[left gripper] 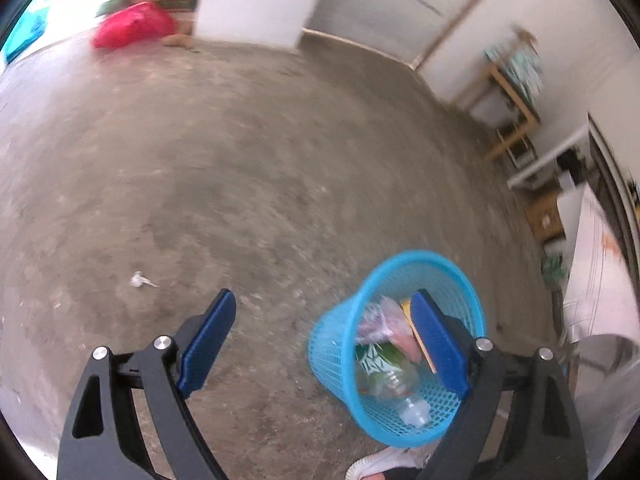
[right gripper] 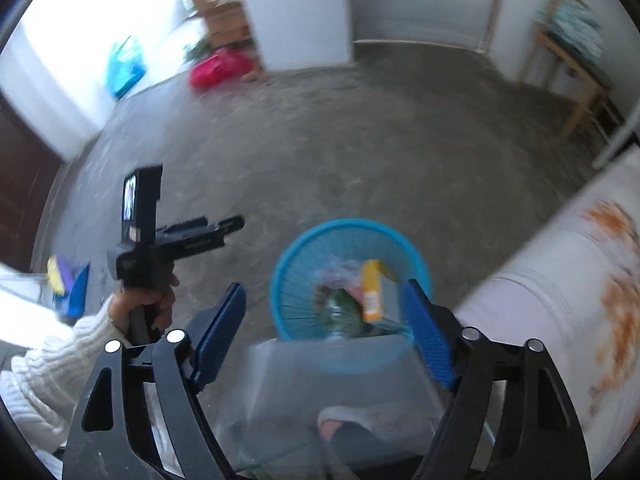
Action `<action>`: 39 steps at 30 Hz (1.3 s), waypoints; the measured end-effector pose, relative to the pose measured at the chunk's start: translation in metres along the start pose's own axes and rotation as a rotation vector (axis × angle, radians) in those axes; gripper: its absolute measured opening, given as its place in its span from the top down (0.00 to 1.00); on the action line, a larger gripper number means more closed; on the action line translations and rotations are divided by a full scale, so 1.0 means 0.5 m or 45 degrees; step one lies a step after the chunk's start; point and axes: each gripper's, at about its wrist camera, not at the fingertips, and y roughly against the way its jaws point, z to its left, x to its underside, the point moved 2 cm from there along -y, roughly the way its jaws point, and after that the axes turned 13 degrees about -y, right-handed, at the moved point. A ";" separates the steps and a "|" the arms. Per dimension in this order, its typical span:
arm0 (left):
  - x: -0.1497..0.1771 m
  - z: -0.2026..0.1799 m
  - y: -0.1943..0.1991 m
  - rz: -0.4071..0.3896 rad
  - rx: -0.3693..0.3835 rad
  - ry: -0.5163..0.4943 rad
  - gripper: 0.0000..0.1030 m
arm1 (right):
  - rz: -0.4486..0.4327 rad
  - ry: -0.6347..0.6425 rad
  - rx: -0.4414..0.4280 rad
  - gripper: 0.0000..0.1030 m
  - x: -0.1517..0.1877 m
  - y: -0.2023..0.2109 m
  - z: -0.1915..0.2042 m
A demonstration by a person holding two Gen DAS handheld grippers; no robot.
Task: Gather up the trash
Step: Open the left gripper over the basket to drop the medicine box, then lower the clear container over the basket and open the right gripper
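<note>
We see 1 round blue plastic mesh basket (left gripper: 340,360) standing on the grey concrete floor (left gripper: 240,160), its wider open mouth up and its narrower base down, so its long axis runs about vertical; in the left wrist view it looks tilted, leaning away to the left. Inside lie 1 clear plastic bottle with a green label (left gripper: 394,380), its cap end pointing toward the near lower rim, 1 crumpled pink and clear wrapper (left gripper: 384,320) above it, and 1 yellow carton (right gripper: 372,292) standing on end, long axis roughly vertical.

On the floor left of the basket, well apart from it, lies 1 small crumpled white scrap (left gripper: 140,280).

Our left gripper (left gripper: 324,320) has its 2 blue pads spread wide with nothing between them; its right pad overlaps the basket's mouth in the picture. Our right gripper (right gripper: 324,312) hangs above the basket with its jaws also spread, gripping nothing. A blurred clear sheet (right gripper: 340,380) lies below it, over a white shoe (right gripper: 348,416); we cannot tell what it is.

1 hand (right gripper: 144,308) in a white knitted sleeve (right gripper: 52,368) holds the left tool's handle.
</note>
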 end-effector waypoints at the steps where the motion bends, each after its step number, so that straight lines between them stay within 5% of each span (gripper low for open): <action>1: -0.001 0.008 0.006 -0.007 -0.002 0.019 0.16 | 0.038 0.024 -0.015 0.31 -0.003 -0.021 0.014; 4: 0.006 0.036 0.023 -0.035 -0.002 0.077 0.16 | 0.079 0.071 0.011 0.37 -0.012 -0.102 0.040; 6: 0.019 0.041 0.025 -0.031 0.011 0.089 0.16 | 0.146 0.057 0.047 0.53 -0.013 -0.171 0.036; 8: 0.044 0.042 0.020 -0.001 0.019 0.089 0.16 | 0.210 0.011 0.052 0.55 -0.011 -0.217 0.013; 15: 0.231 0.035 -0.084 0.332 0.032 -0.053 0.16 | 0.265 0.094 0.137 0.52 0.040 -0.247 -0.013; 19: 0.372 -0.019 -0.172 0.664 0.163 -0.164 0.16 | 0.279 0.084 0.143 0.50 0.060 -0.247 -0.017; 24: 0.453 -0.129 -0.251 0.706 0.279 -0.303 0.09 | 0.274 0.085 0.165 0.47 0.076 -0.231 -0.016; 26: 0.473 -0.147 -0.297 0.752 0.239 -0.238 0.08 | 0.262 0.090 0.164 0.46 0.080 -0.221 -0.012; 29: 0.523 -0.129 -0.375 0.920 0.265 0.175 0.07 | 0.246 0.102 0.164 0.45 0.088 -0.200 -0.009; 32: 0.548 -0.102 -0.405 0.927 0.212 0.489 0.07 | 0.221 0.114 0.158 0.41 0.094 -0.183 -0.007; 39: 0.540 -0.119 -0.458 0.932 0.048 0.623 0.06 | 0.183 0.102 0.137 0.38 0.107 -0.162 -0.022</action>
